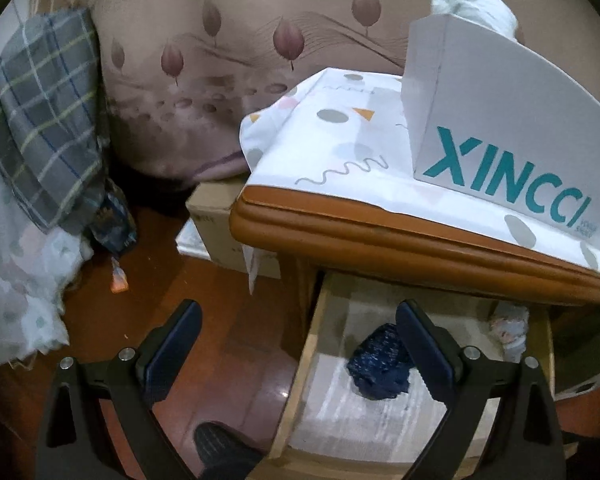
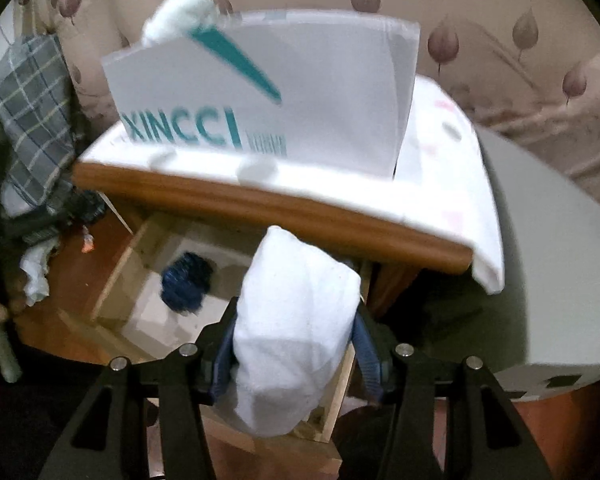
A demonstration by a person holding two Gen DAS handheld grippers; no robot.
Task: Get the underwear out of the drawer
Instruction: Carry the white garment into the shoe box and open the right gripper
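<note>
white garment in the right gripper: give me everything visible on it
The white soft fabric garment is a plain, bunched bundle, cotton-like, with no print visible. It stands roughly upright between the right gripper's blue-padded fingers, which clamp its lower half; its rounded top rises past the fingertips, and its bottom end bulges out below the pads. It is held above the open pale wooden drawer, in front of the brown cabinet edge. Only the gripper visibly touches it.

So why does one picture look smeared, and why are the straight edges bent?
Right wrist view: motion blur smears the white box, its lettering and the white garment in the right gripper. Left wrist view: sharper, the box lettering reads clearly. Both views: the fisheye lens bows the wooden tabletop edge and darkens the corners; the drawer sits in dim shadow.
</note>
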